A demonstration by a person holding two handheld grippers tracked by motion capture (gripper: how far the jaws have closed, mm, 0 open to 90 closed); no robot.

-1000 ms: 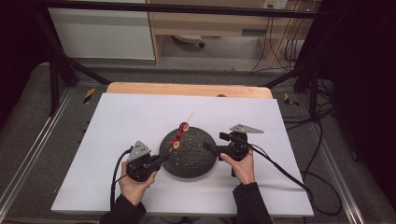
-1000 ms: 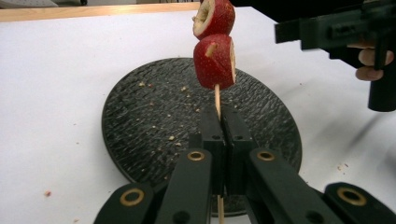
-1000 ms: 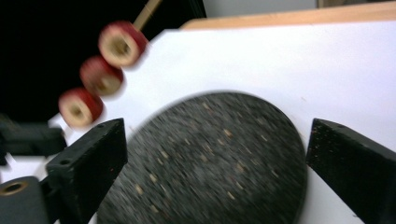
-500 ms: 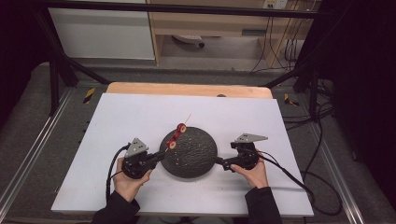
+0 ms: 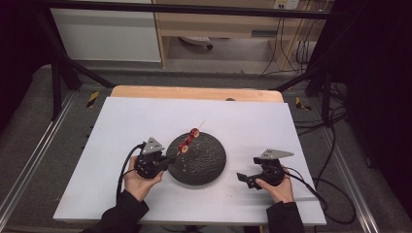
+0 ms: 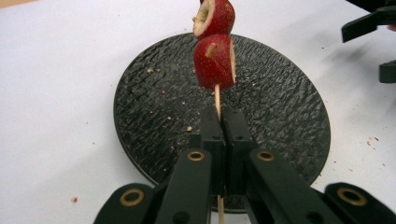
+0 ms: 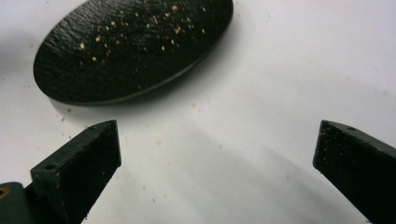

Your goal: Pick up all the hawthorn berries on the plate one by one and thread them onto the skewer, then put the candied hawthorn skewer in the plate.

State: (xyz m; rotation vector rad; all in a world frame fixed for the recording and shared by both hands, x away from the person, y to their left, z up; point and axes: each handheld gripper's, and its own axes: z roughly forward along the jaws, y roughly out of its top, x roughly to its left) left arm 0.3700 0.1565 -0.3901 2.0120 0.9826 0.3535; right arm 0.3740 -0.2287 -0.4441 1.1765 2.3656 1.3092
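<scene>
Readable text: none in any of the three views.
Labels or brands: none legible on the grippers, the plate or the table.
Numbers and signs: none legible.

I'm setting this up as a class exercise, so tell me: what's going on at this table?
A person works with a gripper in each hand at a white table. The left gripper is shut on a thin wooden skewer carrying two strawberry pieces, held above a round black plate. The right gripper sits to the right of the plate, near the table; its jaws have just been opening, with nothing between them.
</scene>
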